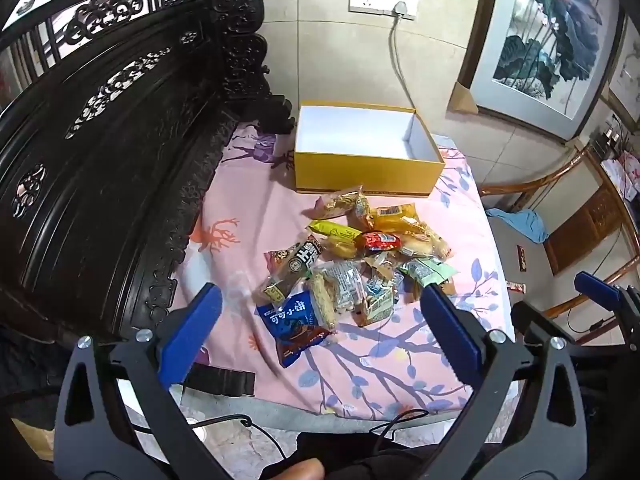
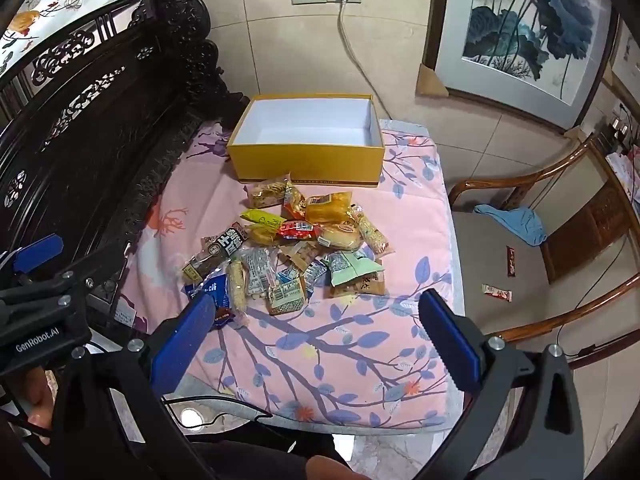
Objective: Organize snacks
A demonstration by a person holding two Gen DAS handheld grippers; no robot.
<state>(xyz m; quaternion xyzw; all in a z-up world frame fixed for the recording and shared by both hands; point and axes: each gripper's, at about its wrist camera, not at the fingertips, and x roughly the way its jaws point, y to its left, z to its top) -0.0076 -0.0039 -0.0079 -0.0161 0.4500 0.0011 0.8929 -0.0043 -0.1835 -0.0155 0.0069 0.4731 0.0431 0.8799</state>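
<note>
A pile of several wrapped snacks (image 1: 356, 256) lies on a pink flowered cloth (image 1: 248, 200); it also shows in the right wrist view (image 2: 296, 248). Behind it stands an open, empty yellow box (image 1: 364, 168) with a white inside, also in the right wrist view (image 2: 308, 160). A blue packet (image 1: 296, 328) lies nearest. My left gripper (image 1: 320, 300) is open and empty, held above the near edge of the pile. My right gripper (image 2: 316, 304) is open and empty, just short of the pile.
A dark carved wooden bench back (image 1: 100, 140) runs along the left. A wooden chair (image 2: 560, 240) on the right holds a blue cloth (image 2: 516, 224) and two small packets (image 2: 496, 292). A cable (image 2: 352, 56) hangs from the wall socket behind the box.
</note>
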